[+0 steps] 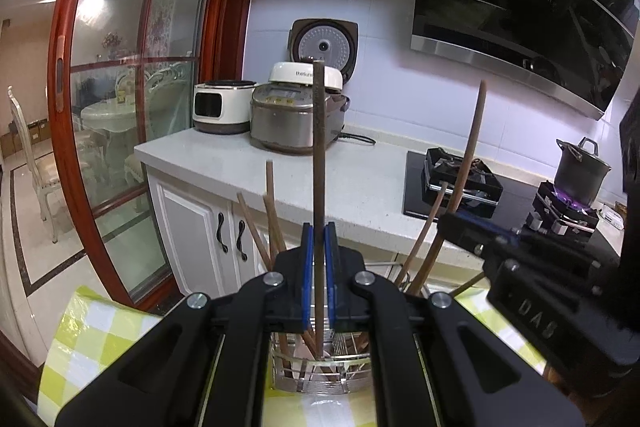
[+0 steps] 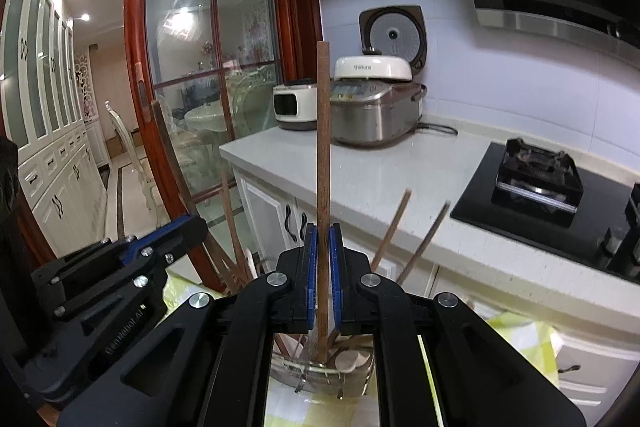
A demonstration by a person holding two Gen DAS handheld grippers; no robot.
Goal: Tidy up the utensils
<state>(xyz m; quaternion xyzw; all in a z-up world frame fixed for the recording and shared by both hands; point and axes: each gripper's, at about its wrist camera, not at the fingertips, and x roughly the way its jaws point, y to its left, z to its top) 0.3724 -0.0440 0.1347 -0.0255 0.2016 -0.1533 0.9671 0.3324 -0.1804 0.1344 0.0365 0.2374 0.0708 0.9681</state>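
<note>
My left gripper [image 1: 319,227] is shut on a dark brown chopstick [image 1: 319,147] that stands upright. Its lower end reaches into a wire metal utensil holder [image 1: 316,379] right below the jaws. Several other wooden chopsticks [image 1: 272,211] lean inside that holder. My right gripper [image 2: 323,239] is shut on a lighter brown chopstick [image 2: 323,147], also upright, with its tip down in the same holder [image 2: 316,373]. Each gripper shows in the other's view: the right gripper [image 1: 448,217] with its chopstick at the right, the left gripper [image 2: 192,223] at the left. The two stand close, side by side over the holder.
The holder sits on a green and white checked cloth [image 1: 100,339]. Beyond it runs a white countertop [image 1: 320,179] with rice cookers [image 1: 288,115], a black gas hob [image 1: 460,183] and a dark pot [image 1: 580,171] over a lit flame. A red-framed glass door [image 1: 120,107] is on the left.
</note>
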